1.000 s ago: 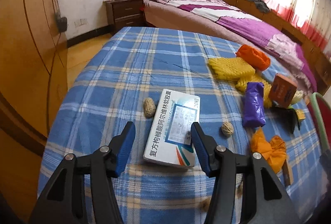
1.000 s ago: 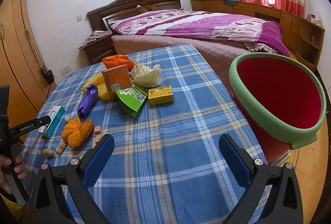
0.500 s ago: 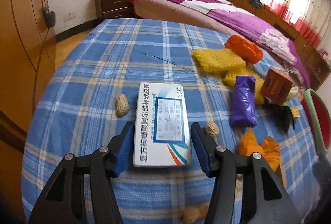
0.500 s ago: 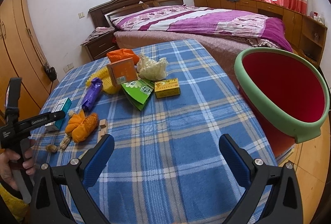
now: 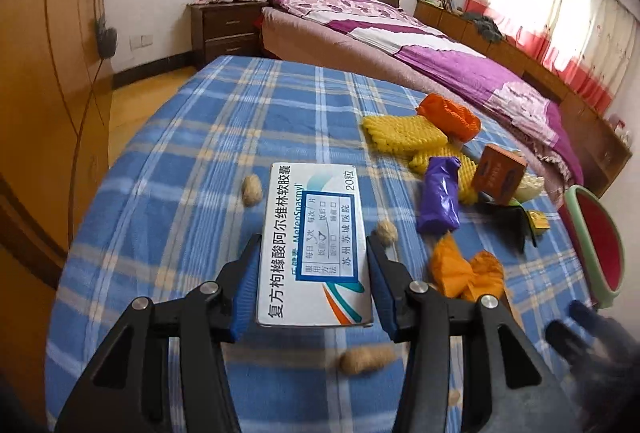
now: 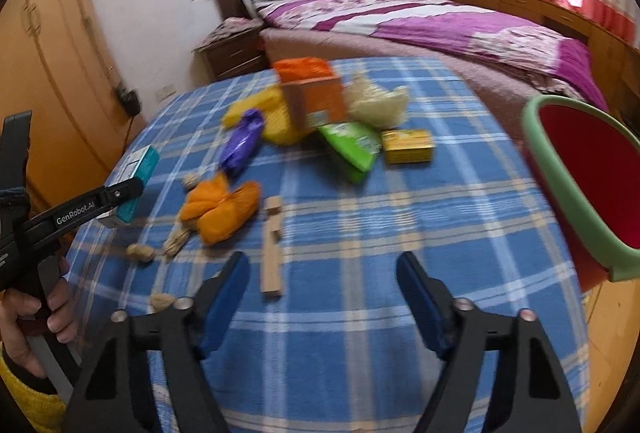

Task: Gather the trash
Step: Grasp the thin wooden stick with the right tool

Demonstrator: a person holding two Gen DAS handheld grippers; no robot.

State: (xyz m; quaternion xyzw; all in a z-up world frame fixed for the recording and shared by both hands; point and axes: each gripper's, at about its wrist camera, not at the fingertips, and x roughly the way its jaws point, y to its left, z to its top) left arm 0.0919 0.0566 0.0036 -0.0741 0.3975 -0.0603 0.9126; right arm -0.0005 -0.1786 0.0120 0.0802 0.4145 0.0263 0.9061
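A white medicine box (image 5: 314, 245) with blue print sits between the blue pads of my left gripper (image 5: 314, 249). The jaws are closing and the pads touch both long sides of the box, which looks slightly raised off the checked cloth (image 5: 224, 137). In the right wrist view the same box (image 6: 134, 173) shows under a left finger (image 6: 120, 191). My right gripper (image 6: 322, 265) hovers over the cloth, jaws closing with nothing between them. A wooden block (image 6: 272, 253) lies just ahead of its left pad. The red bin with a green rim (image 6: 560, 185) stands at the table's right.
Trash lies mid-table: purple wrapper (image 6: 242, 143), orange crumpled bag (image 6: 220, 209), orange box (image 6: 316, 101), green packet (image 6: 354, 149), yellow box (image 6: 408, 145), yellow foam net (image 5: 400, 133). Peanuts (image 5: 366, 361) are scattered near the left gripper. A bed (image 5: 400, 45) stands behind.
The left jaws have narrowed onto the medicine box, which now fills the gap. The right jaws have come inward, and the right gripper has shifted left toward the wooden block and the trash pile.
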